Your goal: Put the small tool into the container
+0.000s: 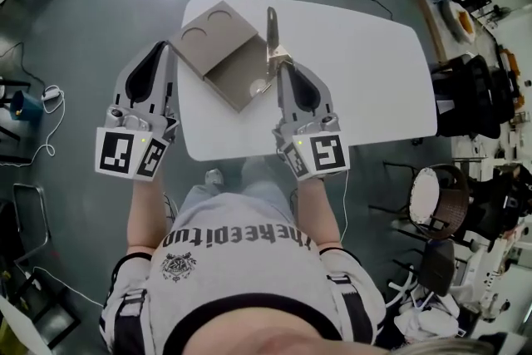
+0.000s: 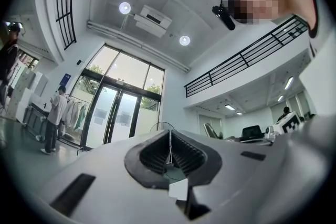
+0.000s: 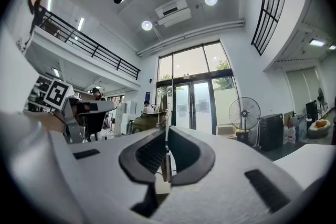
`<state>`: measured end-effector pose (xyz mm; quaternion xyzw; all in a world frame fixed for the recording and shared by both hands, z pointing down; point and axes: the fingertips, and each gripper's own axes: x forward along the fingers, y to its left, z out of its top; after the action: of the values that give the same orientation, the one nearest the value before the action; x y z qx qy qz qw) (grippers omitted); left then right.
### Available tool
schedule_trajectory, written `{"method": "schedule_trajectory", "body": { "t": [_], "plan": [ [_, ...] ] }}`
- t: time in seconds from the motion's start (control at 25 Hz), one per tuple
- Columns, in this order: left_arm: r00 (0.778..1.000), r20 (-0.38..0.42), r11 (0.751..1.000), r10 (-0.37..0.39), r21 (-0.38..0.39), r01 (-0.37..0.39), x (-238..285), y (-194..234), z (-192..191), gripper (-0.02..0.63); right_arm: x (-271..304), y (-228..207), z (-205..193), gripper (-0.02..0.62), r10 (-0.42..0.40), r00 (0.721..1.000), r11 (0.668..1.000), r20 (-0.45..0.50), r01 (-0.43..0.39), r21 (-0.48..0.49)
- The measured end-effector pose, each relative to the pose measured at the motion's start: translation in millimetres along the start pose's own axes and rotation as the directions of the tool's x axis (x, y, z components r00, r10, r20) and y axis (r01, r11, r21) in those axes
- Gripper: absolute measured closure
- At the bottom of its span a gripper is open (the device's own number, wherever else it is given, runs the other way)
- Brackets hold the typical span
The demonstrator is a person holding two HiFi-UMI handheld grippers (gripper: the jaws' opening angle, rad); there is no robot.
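While held beside the box [image 1: 231, 76], clamped with right gripper [image 1: 281, 68] on a thin metal tool [image 1: 271, 27]; with left gripper [image 1: 160, 50], shut empty, off the table [image 1: 374, 71] edge.

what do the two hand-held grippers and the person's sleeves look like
The light grey plastic left hand-held gripper and right hand-held gripper taper to black ribbed pads, each carrying a cube of black-and-white square markers at the rear. The person wears a white short-sleeved shirt with black stripes and cuffs.

Metal tool [image 1: 271, 25] shiny; container [image 1: 218, 46] matt, cardbd-like; table [image 1: 366, 71] smooth, semi-gloss.
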<state>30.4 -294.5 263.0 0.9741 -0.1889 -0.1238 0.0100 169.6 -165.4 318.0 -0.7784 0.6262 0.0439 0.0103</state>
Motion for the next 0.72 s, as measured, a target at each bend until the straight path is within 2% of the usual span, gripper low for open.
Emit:
{"method": "schedule_trajectory", "body": {
  "t": [0.2, 0.4, 0.56, 0.72],
  "plan": [
    [0.999, 0.001, 0.999, 0.051, -0.002, -0.051, 11.4, 0.1, -1.6, 0.592, 20.2, -11.1, -23.3, 0.592, 0.095, 0.991, 0.991, -0.091, -0.102, -0.083],
    [0.994, 0.000, 0.994, 0.105, 0.021, -0.105, 21.5, -2.1, -5.0, 0.592, 39.8, -12.5, -50.5, 0.592, 0.204, 0.962, 0.955, -0.182, -0.236, -0.178],
    [0.988, -0.010, 0.988, 0.152, 0.039, -0.151, 28.9, -8.2, -9.6, 0.594, 48.2, -17.7, -79.1, 0.592, 0.268, 0.931, 0.904, -0.248, -0.332, -0.268],
    [0.980, -0.017, 0.979, 0.199, 0.044, -0.198, 31.3, -10.9, -17.1, 0.594, 52.5, -19.1, -111.3, 0.592, 0.312, 0.889, 0.831, -0.335, -0.426, -0.357]
  ]
}}
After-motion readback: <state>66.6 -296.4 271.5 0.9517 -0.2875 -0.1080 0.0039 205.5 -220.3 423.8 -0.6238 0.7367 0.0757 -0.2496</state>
